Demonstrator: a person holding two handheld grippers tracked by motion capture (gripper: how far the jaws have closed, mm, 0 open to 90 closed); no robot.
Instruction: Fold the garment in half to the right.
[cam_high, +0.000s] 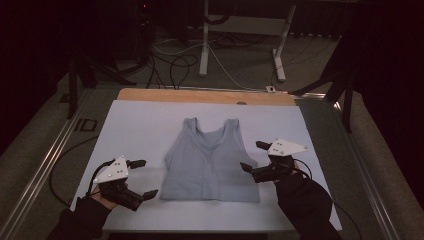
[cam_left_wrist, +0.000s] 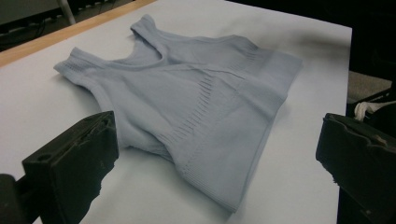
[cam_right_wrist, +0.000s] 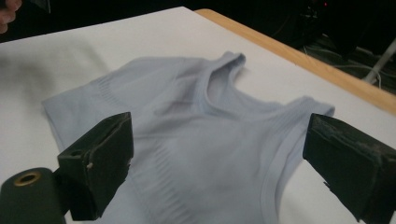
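A pale blue sleeveless top (cam_high: 210, 162) lies flat on the white sheet (cam_high: 145, 125), straps toward the far edge, hem toward me. My left gripper (cam_high: 144, 177) stands open just left of the hem's corner, nothing between its jaws. My right gripper (cam_high: 255, 156) is open at the top's right side seam, also empty. In the left gripper view the top (cam_left_wrist: 196, 107) lies ahead between the wide-apart jaws. The right gripper view shows the neckline and straps of the top (cam_right_wrist: 196, 140) between its spread jaws.
The white sheet covers a wooden table whose bare edge (cam_high: 205, 95) shows at the far side. Metal rails (cam_high: 45, 165) run along the left. Beyond the table are cables and white desk legs (cam_high: 204, 45) on the floor.
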